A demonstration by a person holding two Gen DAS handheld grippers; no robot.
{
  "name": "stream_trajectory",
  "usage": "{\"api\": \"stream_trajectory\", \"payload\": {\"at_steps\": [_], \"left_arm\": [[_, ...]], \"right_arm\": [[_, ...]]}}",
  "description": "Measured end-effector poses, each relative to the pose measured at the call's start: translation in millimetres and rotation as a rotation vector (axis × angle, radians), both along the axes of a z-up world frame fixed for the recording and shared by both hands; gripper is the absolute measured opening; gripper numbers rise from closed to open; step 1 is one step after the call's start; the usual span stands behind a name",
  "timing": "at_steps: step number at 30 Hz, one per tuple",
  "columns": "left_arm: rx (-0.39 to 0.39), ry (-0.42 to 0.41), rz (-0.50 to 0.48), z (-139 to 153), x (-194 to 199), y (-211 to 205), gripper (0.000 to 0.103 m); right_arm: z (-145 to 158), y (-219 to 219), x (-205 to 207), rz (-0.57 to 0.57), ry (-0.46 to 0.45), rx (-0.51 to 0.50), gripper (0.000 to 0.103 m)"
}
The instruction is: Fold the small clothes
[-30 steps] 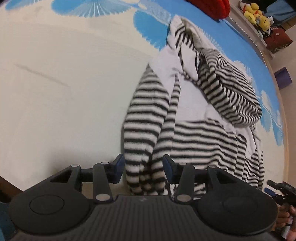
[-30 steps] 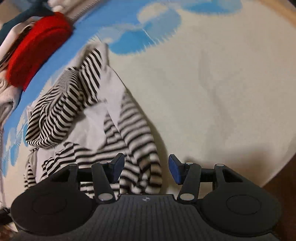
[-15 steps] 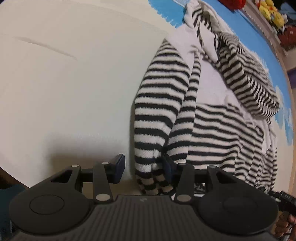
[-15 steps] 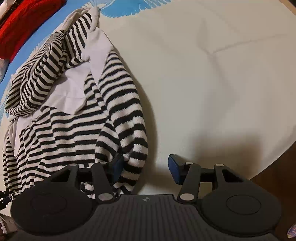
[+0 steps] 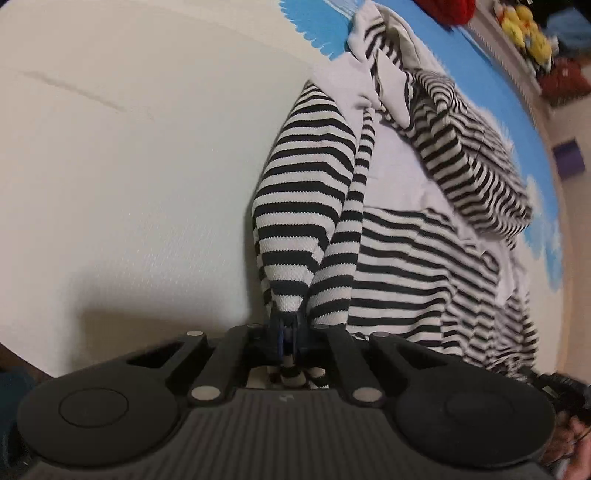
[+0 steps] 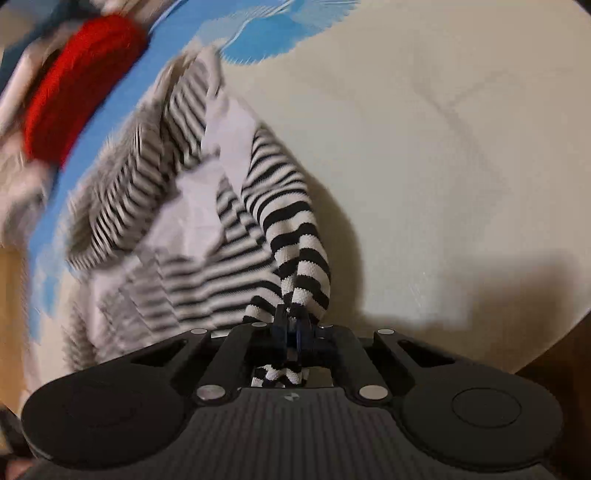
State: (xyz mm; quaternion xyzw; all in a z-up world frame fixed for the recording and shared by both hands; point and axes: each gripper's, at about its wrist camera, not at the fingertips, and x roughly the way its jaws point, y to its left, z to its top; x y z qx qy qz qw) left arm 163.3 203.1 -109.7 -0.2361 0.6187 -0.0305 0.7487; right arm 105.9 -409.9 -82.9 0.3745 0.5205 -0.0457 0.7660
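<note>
A small black-and-white striped hooded top [image 5: 406, 251] lies spread on the cream cover [image 5: 129, 166], hood folded over its chest. My left gripper [image 5: 290, 332] is at the near end of the top's left sleeve [image 5: 295, 206]. Its jaws are closing, and the blue pads pinch the bunched striped cuff between them. In the right wrist view the same top [image 6: 192, 258] is blurred. There my right gripper [image 6: 291, 328] closes its jaws on the end of the other striped sleeve [image 6: 295, 236], with fabric pinched between the pads and hanging below them.
A red cushion [image 6: 74, 88] and yellow plush toys [image 5: 524, 26] sit past the blue-patterned far side of the cover [image 5: 480, 66]. A purple box [image 5: 569, 162] stands on the floor at the right. The cover's near edge [image 6: 546, 343] drops off just beside the right gripper.
Both grippers went from open, astride the sleeve ends, to closed on the striped fabric. Both sleeve ends now bunch up into the pads, and the right wrist view has swung.
</note>
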Motion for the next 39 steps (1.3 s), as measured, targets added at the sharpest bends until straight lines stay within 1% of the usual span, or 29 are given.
{"api": "stream_trajectory", "payload": {"at_steps": [1,2,3,4,5,6,8,9,10,11,12,13,14,19,21,24,27,29,32,33,34,36,37,39], "left_arm": [[0.008,0.009,-0.002,-1.7,0.0,-1.3,0.007],[0.027,0.021,-0.014,-4.7,-0.2,-3.9,0.009],[0.048,0.037,-0.031,-8.4,-0.6,-6.2,0.012],[0.064,0.051,-0.044,-11.5,-1.1,-8.7,0.018],[0.071,0.057,-0.048,-12.9,-1.2,-9.4,0.019],[0.071,0.056,-0.048,-12.9,-0.9,-10.1,0.019],[0.069,0.050,-0.052,-12.4,-1.3,-11.9,0.019],[0.075,0.046,-0.058,-12.2,-1.1,-11.6,0.019],[0.085,0.040,-0.063,-11.8,-1.2,-13.7,0.015],[0.087,0.029,-0.073,-10.6,-1.6,-16.0,0.005],[0.084,0.014,-0.084,-8.0,-3.0,-17.3,0.004],[0.090,-0.008,-0.095,-3.2,-5.1,-19.2,0.004],[0.099,-0.034,-0.106,2.7,-6.8,-21.3,0.004],[0.074,-0.164,-0.131,40.3,-21.8,-22.2,0.004],[0.042,-0.226,-0.146,60.5,-30.9,-22.0,0.003],[-0.001,-0.309,-0.159,91.8,-47.7,-22.3,0.003],[-0.046,-0.372,-0.170,121.0,-69.9,-13.3,0.003],[-0.069,-0.390,-0.180,137.7,-88.3,-7.9,0.003],[-0.156,-0.442,-0.176,163.0,-115.0,4.2,0.003],[-0.183,-0.463,-0.170,169.4,-120.0,6.9,0.003],[-0.203,-0.476,-0.162,172.2,-121.4,8.8,0.003],[-0.233,-0.473,-0.132,169.5,-113.2,10.5,0.003],[-0.231,-0.467,-0.132,166.0,-106.8,11.3,0.003],[-0.196,-0.433,-0.126,154.4,-84.0,4.5,0.003]], "right_arm": [[-0.1,-4.3,-0.6,-0.012,0.001,0.016,0.004],[-0.8,-4.9,-0.3,-0.007,0.011,0.007,0.009],[-2.5,-2.6,0.4,0.011,0.028,-0.015,0.010],[-5.8,1.7,1.5,0.037,0.048,-0.038,0.010],[-10.0,6.8,2.2,0.063,0.067,-0.051,0.012],[-13.4,11.5,2.6,0.086,0.083,-0.062,0.016],[-15.2,13.9,2.9,0.097,0.098,-0.092,0.020],[-15.1,14.1,3.4,0.095,0.100,-0.099,0.020],[-15.6,13.9,3.6,0.093,0.099,-0.100,0.020],[-15.1,14.8,4.0,0.096,0.096,-0.102,0.019],[-14.3,16.6,4.7,0.107,0.091,-0.114,0.010],[-12.1,18.3,4.3,0.122,0.079,-0.131,0.005],[-8.3,18.7,3.4,0.130,0.059,-0.138,0.004],[24.0,3.0,-6.9,0.085,-0.066,-0.087,0.003],[41.5,-8.7,-14.6,0.057,-0.124,-0.060,0.003],[68.2,-24.7,-33.0,0.006,-0.213,0.010,0.003],[96.6,-31.3,-56.0,0.019,-0.286,0.017,0.002],[114.2,-34.5,-75.3,0.031,-0.330,0.040,0.002],[143.3,-38.9,-111.4,0.048,-0.382,0.049,0.002],[153.8,-40.3,-125.2,0.047,-0.414,0.064,0.002],[161.9,-42.8,-136.5,0.045,-0.439,0.073,0.002],[171.9,-46.8,-146.9,0.041,-0.468,0.072,0.002],[173.4,-49.0,-146.7,0.034,-0.471,0.073,0.002],[168.1,-50.6,-134.3,0.027,-0.459,0.071,0.002]]}}
